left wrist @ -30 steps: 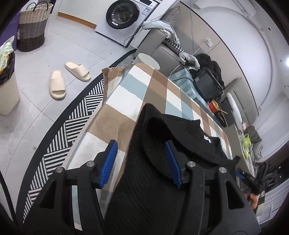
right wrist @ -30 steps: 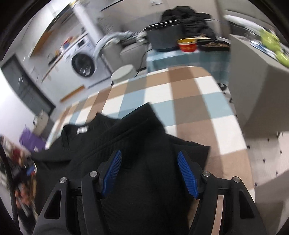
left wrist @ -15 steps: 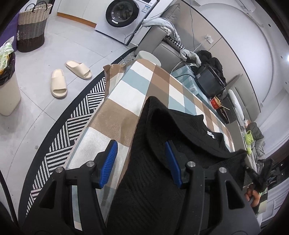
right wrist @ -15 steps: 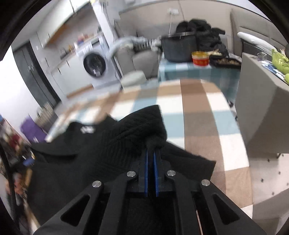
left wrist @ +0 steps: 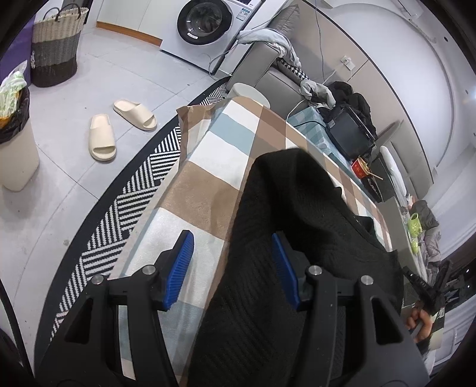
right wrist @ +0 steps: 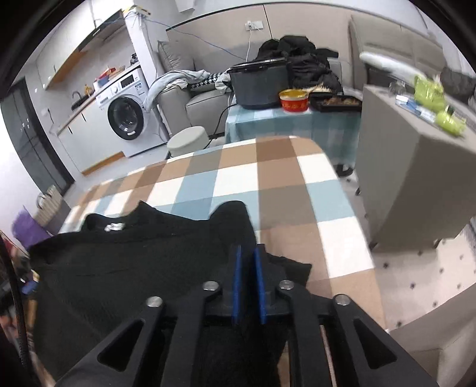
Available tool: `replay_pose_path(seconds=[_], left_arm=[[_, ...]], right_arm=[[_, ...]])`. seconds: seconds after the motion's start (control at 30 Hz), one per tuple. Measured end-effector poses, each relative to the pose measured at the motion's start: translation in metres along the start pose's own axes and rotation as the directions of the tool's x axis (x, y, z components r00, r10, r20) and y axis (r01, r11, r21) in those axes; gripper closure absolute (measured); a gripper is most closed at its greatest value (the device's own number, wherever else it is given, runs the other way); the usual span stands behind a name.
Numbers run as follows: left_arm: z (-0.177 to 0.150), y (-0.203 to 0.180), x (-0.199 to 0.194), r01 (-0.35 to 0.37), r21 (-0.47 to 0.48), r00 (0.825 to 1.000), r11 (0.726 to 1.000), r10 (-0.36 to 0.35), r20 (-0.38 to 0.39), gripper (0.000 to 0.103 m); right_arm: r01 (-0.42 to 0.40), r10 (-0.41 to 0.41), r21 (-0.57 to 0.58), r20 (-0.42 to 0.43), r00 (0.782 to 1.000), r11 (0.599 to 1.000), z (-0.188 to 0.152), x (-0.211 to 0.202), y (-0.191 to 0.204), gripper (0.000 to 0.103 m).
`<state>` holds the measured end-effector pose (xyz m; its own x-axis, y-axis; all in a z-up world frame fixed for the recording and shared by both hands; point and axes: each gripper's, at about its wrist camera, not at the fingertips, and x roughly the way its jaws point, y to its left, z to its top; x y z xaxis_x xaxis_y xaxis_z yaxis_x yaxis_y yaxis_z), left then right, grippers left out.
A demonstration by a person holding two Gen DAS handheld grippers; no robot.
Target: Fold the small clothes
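Note:
A black knit garment (left wrist: 285, 238) lies on a table with a brown, blue and white checked cloth (left wrist: 208, 196). My left gripper (left wrist: 235, 262) is open above the garment's left edge, which runs between the blue pads. In the right wrist view the garment (right wrist: 125, 268) shows a white neck label (right wrist: 114, 227). My right gripper (right wrist: 246, 279) is shut on a fold of the black garment and lifts it slightly off the checked cloth (right wrist: 267, 184).
A washing machine (left wrist: 208, 23), a woven basket (left wrist: 55, 44), two beige slippers (left wrist: 102, 137), a bin (left wrist: 15, 154) and a striped rug (left wrist: 119, 208) lie to the left. A grey cabinet (right wrist: 416, 184), a side table with a pot (right wrist: 258, 83) and a stool (right wrist: 189, 141) stand beyond.
My right gripper closed on a fold of the garment and is lifting it. In the left view the garment's edge has risen and folded over. The left gripper stays open.

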<state>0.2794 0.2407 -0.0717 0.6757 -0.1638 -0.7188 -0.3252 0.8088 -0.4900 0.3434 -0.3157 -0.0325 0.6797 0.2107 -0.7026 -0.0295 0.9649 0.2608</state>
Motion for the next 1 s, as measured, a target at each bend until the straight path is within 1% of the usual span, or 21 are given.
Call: replay_pose_path(seconds=[0.03, 0.07, 0.2, 0.27, 0.33, 0.47, 0.53, 0.63, 0.67, 0.73, 0.77, 0.87, 0.93, 0.97, 1.0], left_arm=[[0.0, 0.001, 0.001, -0.003, -0.004, 1.0, 1.0, 0.003, -0.003, 0.053], [0.0, 0.001, 0.002, 0.001, -0.008, 1.0, 1.0, -0.001, -0.009, 0.053], [-0.002, -0.002, 0.005, 0.012, 0.0, 1.0, 1.0, -0.012, -0.018, 0.053], [-0.003, -0.003, 0.007, 0.015, 0.002, 1.0, 1.0, -0.015, -0.024, 0.053], [-0.004, -0.005, 0.008, 0.022, 0.012, 0.999, 1.0, -0.022, -0.032, 0.053], [-0.004, -0.005, 0.007, 0.014, 0.01, 0.999, 1.0, -0.014, -0.033, 0.053], [-0.004, -0.005, 0.007, 0.016, 0.01, 0.999, 1.0, -0.015, -0.036, 0.053], [-0.005, -0.005, 0.006, 0.014, 0.012, 0.999, 1.0, -0.014, -0.029, 0.053], [-0.004, -0.005, 0.006, 0.019, 0.012, 0.999, 1.0, -0.018, -0.036, 0.053], [-0.006, -0.006, 0.007, 0.023, 0.017, 0.999, 1.0, -0.022, -0.046, 0.053], [-0.006, -0.007, 0.007, 0.022, 0.019, 0.999, 1.0, -0.021, -0.047, 0.053], [-0.008, -0.007, 0.008, 0.028, 0.017, 0.998, 0.999, -0.027, -0.057, 0.053], [-0.009, -0.008, 0.008, 0.026, 0.027, 0.998, 0.999, -0.024, -0.056, 0.053], [-0.009, -0.007, 0.007, 0.025, 0.028, 0.998, 0.999, -0.023, -0.053, 0.053], [-0.009, -0.007, 0.007, 0.023, 0.025, 0.998, 0.999, -0.022, -0.052, 0.053]], right_arm=[[-0.018, 0.018, 0.018, -0.02, 1.0, 1.0, 0.002, 0.003, -0.002, 0.066], [-0.016, 0.016, 0.027, -0.018, 1.0, 1.0, 0.002, 0.004, -0.004, 0.057], [-0.046, 0.048, 0.036, -0.035, 0.998, 0.998, 0.004, 0.014, -0.003, 0.053], [-0.013, 0.013, 0.012, -0.043, 0.999, 1.0, 0.004, 0.023, 0.002, 0.05], [0.015, -0.015, -0.007, -0.061, 0.998, 1.0, 0.004, 0.032, 0.006, 0.05], [0.047, -0.049, -0.043, -0.054, 0.997, 0.998, 0.002, 0.038, 0.014, 0.05], [0.071, -0.074, -0.078, -0.039, 0.997, 0.994, 0.001, 0.033, 0.021, 0.05], [0.13, -0.129, -0.166, 0.012, 0.992, 0.978, 0.003, 0.023, 0.034, 0.05], [0.119, -0.119, -0.179, 0.012, 0.993, 0.977, 0.003, 0.021, 0.036, 0.05], [0.07, -0.075, -0.207, -0.017, 0.997, 0.976, 0.004, 0.023, 0.041, 0.05], [0.064, -0.073, -0.217, -0.033, 0.997, 0.974, 0.003, 0.026, 0.041, 0.05], [0.087, -0.108, -0.202, -0.094, 0.99, 0.976, 0.002, 0.045, 0.035, 0.05], [0.103, -0.127, -0.186, -0.121, 0.985, 0.977, 0.0, 0.054, 0.028, 0.053], [0.094, -0.118, -0.186, -0.124, 0.985, 0.978, -0.002, 0.057, 0.027, 0.062], [0.084, -0.109, -0.196, -0.117, 0.987, 0.977, -0.004, 0.058, 0.027, 0.069]])
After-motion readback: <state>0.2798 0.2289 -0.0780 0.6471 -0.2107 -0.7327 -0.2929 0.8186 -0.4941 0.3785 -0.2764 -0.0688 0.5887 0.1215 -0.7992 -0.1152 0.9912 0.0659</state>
